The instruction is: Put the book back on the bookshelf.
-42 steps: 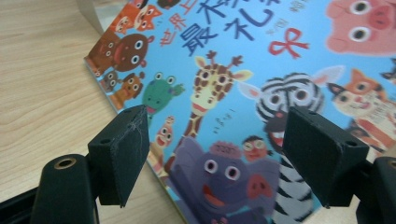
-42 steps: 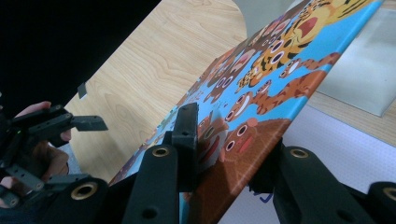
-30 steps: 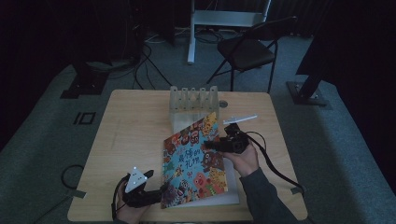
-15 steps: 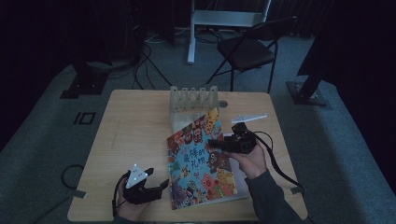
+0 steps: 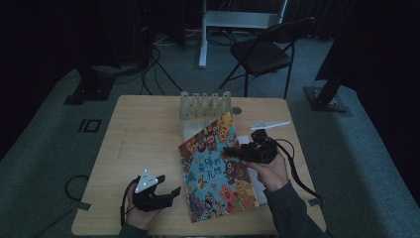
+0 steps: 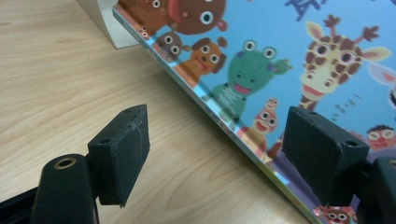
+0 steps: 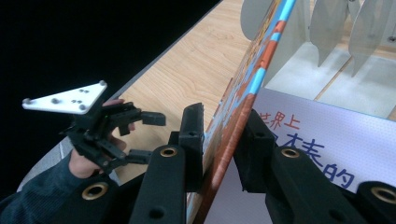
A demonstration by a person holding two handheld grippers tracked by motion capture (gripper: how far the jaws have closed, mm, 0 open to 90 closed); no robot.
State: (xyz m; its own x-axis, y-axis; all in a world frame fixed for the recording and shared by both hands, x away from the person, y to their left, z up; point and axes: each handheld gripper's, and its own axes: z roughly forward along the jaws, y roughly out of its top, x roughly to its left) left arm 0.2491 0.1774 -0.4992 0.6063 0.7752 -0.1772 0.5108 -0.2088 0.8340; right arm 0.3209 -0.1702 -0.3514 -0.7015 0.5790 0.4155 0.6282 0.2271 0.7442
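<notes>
Brightly printed card covers mark the picture book (image 5: 218,168), which is held tilted up over the right half of the worktop (image 5: 143,144), its far end close to the pale slotted rack (image 5: 205,105) at the far edge and its near end toward the near edge. The cover is pinched by the right claw (image 5: 229,150) partway along its raised right edge; in the right gripper view the pads are seen pressed on both faces of that cover (image 7: 243,98). The left claw (image 5: 173,193) is held wide and grips nothing, near the near edge just left of the book.

The book is judged light and fairly stiff, but thin enough to flex and glossy enough to slide between the pads. A hold close to the spine or a corner, with the pads well onto the cover, is judged safer than a bite at the very edge.

From the high view the whole layout is given: rack, book and both hands. From the left gripper view the book's lower edge (image 6: 224,116) is shown resting on the wood, lying between the spread jaws. A white page with blue characters (image 7: 322,140), lying under the raised cover, and the rack's dividers (image 7: 327,28) are shown close up by the right gripper view, where the left claw (image 7: 156,137) is also seen farther off.
</notes>
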